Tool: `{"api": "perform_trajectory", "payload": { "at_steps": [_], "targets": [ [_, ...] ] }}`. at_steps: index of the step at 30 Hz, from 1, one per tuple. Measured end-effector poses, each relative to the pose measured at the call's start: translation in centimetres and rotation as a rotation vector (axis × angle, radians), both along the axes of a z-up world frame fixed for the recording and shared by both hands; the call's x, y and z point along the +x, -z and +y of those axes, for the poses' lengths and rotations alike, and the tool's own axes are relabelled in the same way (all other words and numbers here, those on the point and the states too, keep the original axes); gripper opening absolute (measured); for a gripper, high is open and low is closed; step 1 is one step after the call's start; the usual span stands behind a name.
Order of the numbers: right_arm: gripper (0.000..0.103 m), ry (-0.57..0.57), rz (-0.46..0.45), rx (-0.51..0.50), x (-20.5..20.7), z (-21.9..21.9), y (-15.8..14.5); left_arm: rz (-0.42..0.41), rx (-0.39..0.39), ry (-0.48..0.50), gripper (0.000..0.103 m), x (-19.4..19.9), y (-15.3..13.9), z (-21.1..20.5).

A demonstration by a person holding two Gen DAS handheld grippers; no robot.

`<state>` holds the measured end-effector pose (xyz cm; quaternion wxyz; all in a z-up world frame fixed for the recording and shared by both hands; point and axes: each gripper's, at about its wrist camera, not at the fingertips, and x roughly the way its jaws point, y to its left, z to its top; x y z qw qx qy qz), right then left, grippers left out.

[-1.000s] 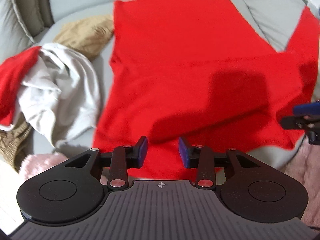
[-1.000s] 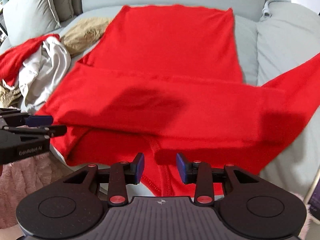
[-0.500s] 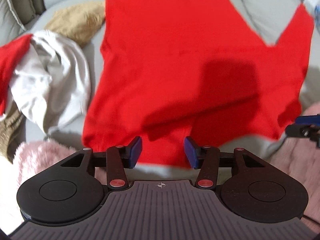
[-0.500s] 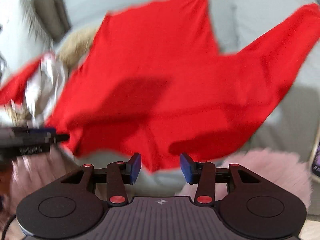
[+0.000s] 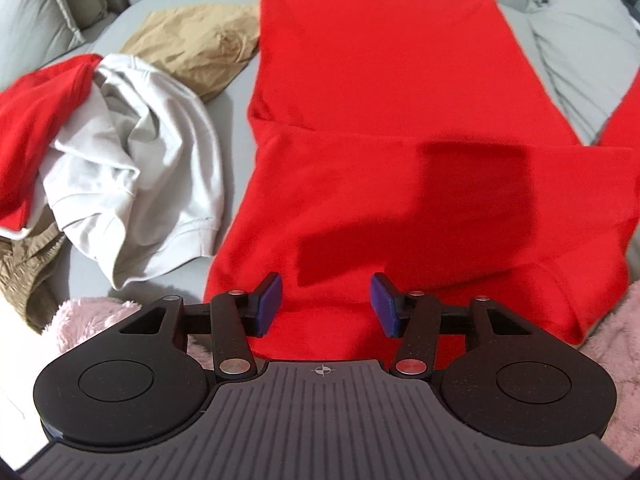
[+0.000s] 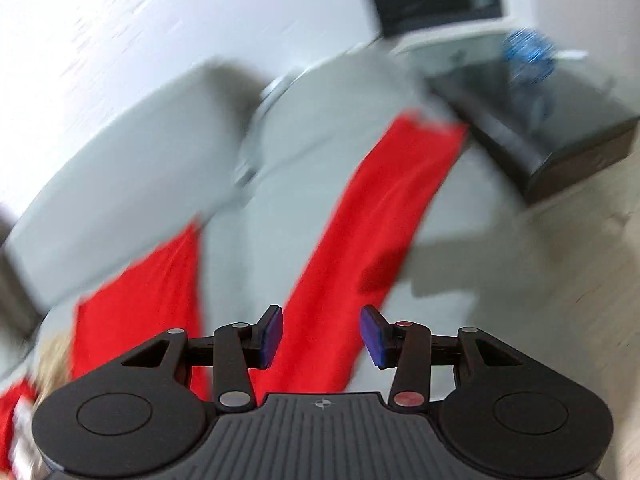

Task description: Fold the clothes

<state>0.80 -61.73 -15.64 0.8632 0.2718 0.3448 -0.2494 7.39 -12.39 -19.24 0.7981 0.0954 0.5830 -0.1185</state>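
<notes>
Between the blue-padded fingers [image 5: 267,305] of the left gripper [image 5: 325,305] lies only a gap: they are spread wide and released, grasping nothing, poised just above the near hem of the large red cloth garment [image 5: 384,128]. That garment is spread flat across the grey sofa seat [image 5: 236,128], one sleeve folded over its middle, and the gripper's shadow falls on the fold. This gripper is level and faces straight along the garment toward the sofa back.

Left of the garment sits a crumpled pile: a white shirt [image 5: 136,168], a smaller red piece [image 5: 36,108] and tan fabric [image 5: 196,48] farther back. Pink fluffy material [image 5: 84,312] shows at the near edge, partly hidden by the gripper body.

The right gripper [image 6: 321,335] is likewise released, its fingers [image 6: 270,336] wide apart and empty. It is rolled sideways and turned toward the sofa's end, so the whole view is tilted and motion-blurred. A long red strip of the garment [image 6: 380,216] runs away from it over the grey cushion. A dark low cabinet [image 6: 560,120] beyond is hard to make out; a blue thing on top is too smeared to identify.
</notes>
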Motion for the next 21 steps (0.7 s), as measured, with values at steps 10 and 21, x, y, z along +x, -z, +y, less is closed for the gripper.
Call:
{"api": "perform_trajectory", "payload": {
  "at_steps": [10, 21],
  "targets": [
    [0.043, 0.261, -0.078, 0.043, 3.5, -12.0, 3.4, 0.07, 0.031, -0.079, 0.056, 1.7, 0.9, -0.1],
    [0.008, 0.243, -0.092, 0.076, 5.3, -13.9, 6.9, 0.081, 0.095, -0.066, 0.057, 2.6, 1.9, -1.4]
  ]
}}
